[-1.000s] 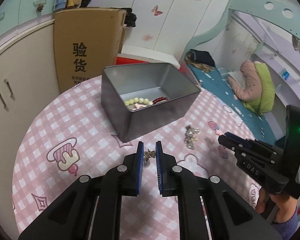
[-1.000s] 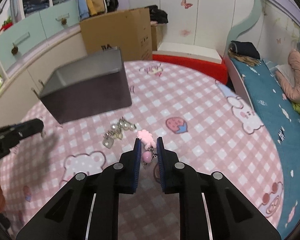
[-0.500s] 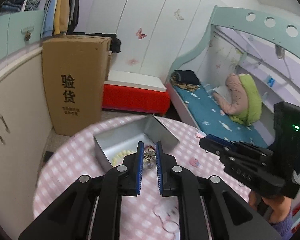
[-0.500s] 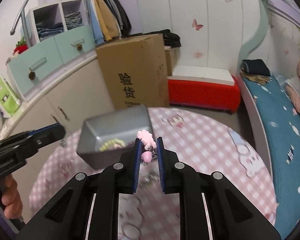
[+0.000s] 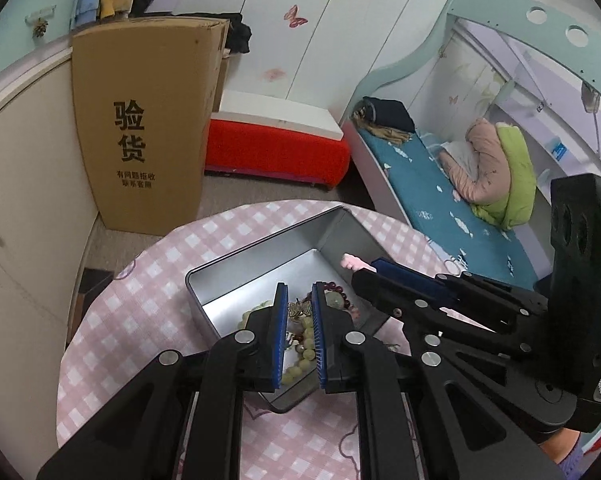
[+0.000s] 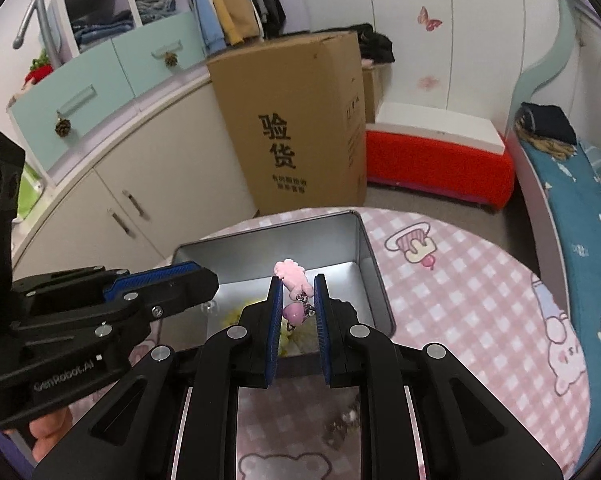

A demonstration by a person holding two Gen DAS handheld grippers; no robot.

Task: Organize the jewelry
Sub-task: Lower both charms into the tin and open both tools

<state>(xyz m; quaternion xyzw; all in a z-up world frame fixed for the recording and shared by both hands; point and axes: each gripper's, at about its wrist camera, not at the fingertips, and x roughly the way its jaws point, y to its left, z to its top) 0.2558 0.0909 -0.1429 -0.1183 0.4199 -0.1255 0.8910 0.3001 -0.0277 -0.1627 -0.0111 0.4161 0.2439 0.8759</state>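
An open silver tin (image 5: 260, 252) (image 6: 364, 248) stands on the round pink checked table (image 5: 148, 272). Pale green beads (image 5: 300, 364) and a dark red bead bracelet (image 5: 338, 292) lie inside it. My left gripper (image 5: 299, 296) hangs over the tin, shut on a small bronze charm (image 5: 298, 309). My right gripper (image 6: 296, 282) is also above the tin, shut on a pink charm (image 6: 294, 276) with a pink bead dangling on a short chain. In the left wrist view the right gripper (image 5: 364, 270) comes in from the right over the tin's edge.
A tall cardboard box (image 5: 140, 120) stands on the floor behind the table, beside cream cabinets (image 6: 112, 184). A red bench (image 5: 276, 148) and a bed (image 5: 440, 192) with clothes lie beyond. A hand (image 6: 48, 436) holds the left gripper's handle.
Both grippers have lifted off the table with their charms and moved forward to hover over the tin. A silver piece seen earlier on the cloth is out of sight now.
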